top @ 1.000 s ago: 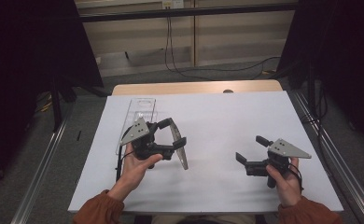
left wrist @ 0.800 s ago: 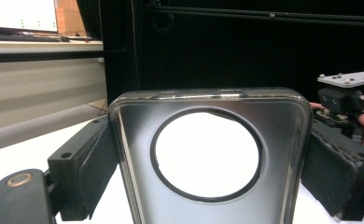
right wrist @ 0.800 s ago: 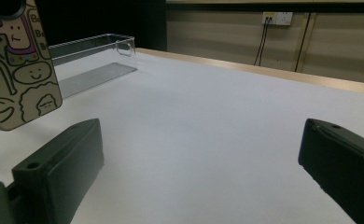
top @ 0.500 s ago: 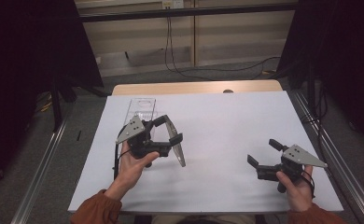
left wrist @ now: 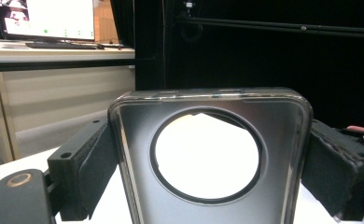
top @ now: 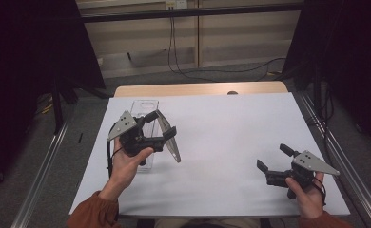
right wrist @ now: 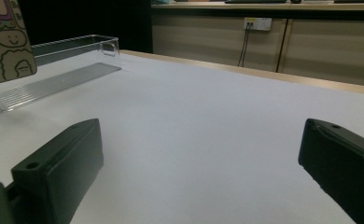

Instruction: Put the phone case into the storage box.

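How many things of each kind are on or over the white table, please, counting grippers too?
Black two-jaw grippers: 2 (left, right)
Clear phone case with round camera hole: 1
Clear ribbed plastic tray: 1
Total: 4

Light falls from above onto my white table cover [top: 231, 133], which is evenly bright out to its edges, while the room beyond every edge sinks into near black. Shadows under my hands are faint and soft. In my left gripper view the phone case [left wrist: 208, 158] is close and slightly soft, its round cutout blown white. My right gripper view is dimmer, its near jaws blurred.
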{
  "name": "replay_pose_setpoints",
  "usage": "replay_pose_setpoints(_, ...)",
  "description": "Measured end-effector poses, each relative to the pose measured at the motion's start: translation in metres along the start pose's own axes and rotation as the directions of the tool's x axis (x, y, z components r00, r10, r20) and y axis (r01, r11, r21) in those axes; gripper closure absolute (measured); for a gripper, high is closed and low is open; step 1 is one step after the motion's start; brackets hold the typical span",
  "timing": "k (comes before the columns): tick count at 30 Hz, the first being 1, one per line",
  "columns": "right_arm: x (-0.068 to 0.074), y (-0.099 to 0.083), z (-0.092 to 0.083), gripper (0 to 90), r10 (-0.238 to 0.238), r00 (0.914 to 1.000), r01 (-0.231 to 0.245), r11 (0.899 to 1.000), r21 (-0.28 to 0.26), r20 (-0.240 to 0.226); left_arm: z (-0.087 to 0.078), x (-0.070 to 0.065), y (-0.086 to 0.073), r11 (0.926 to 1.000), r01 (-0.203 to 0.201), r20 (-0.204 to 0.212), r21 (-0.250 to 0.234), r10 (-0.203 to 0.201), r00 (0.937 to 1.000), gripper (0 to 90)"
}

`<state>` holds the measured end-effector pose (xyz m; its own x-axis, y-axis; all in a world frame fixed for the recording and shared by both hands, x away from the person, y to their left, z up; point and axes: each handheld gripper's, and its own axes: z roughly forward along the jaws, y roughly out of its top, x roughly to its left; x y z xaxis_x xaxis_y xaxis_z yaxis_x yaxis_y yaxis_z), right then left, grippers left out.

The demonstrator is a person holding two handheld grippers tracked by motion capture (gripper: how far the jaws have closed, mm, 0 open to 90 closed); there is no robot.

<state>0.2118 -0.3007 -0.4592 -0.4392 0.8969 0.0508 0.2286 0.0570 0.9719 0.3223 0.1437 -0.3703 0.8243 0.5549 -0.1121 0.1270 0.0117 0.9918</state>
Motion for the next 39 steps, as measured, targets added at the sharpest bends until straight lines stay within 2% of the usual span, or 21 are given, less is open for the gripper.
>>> replay_pose_setpoints(9,0.000,0.000,0.002,0.0,0.001,1.0000,-0.001,1.000,-0.003,-0.004,-0.004,0.002,0.017,0.9997,-0.026,-0.032,0.005,0.026,0.9991,11.9)
replay_pose_setpoints(11,0.000,0.000,0.002,0.0,0.003,1.0000,-0.003,1.000,-0.007,-0.002,-0.005,0.003,0.021,0.9998,-0.018,-0.038,-0.002,0.018,0.9991,11.9)
replay_pose_setpoints(15,-0.001,0.000,0.002,0.0,0.001,1.0000,-0.001,1.000,-0.003,-0.005,-0.005,0.011,0.028,0.9999,-0.010,-0.046,-0.006,0.009,0.9989,11.9)
replay_pose_setpoints(22,0.000,0.001,0.002,0.0,0.003,0.9998,-0.003,1.000,-0.001,-0.021,-0.004,0.026,0.038,0.9996,-0.029,-0.109,-0.004,0.029,0.9936,11.9)
replay_pose_setpoints(28,0.000,0.000,0.003,0.0,0.001,0.9998,-0.001,1.000,0.002,-0.019,-0.003,0.036,0.049,0.9993,-0.036,-0.130,-0.013,0.034,0.9910,11.9)
replay_pose_setpoints(29,0.001,0.000,0.003,0.0,0.000,0.9998,0.000,1.000,0.001,-0.020,-0.004,0.039,0.051,0.9990,-0.044,-0.130,0.000,0.044,0.9906,11.9)
replay_pose_setpoints(31,0.002,0.000,0.003,0.0,-0.001,0.9997,0.001,1.000,0.001,-0.024,-0.003,0.041,0.053,0.9994,-0.025,-0.138,-0.026,0.021,0.9902,11.9)
replay_pose_setpoints(35,0.002,0.000,0.003,0.0,-0.003,0.9997,0.004,1.000,0.002,-0.025,-0.004,0.048,0.055,0.9995,-0.027,-0.156,-0.018,0.024,0.9875,11.9)
replay_pose_setpoints(37,0.002,0.000,0.004,0.0,0.001,0.9997,-0.001,1.000,-0.001,-0.025,-0.005,0.051,0.056,0.9992,-0.040,-0.161,-0.009,0.038,0.9862,11.9)
replay_pose_setpoints(39,0.002,0.000,0.003,0.0,0.000,0.9996,0.000,1.000,0.001,-0.027,-0.004,0.053,0.057,0.9991,-0.032,-0.176,-0.029,0.027,0.9840,11.8)
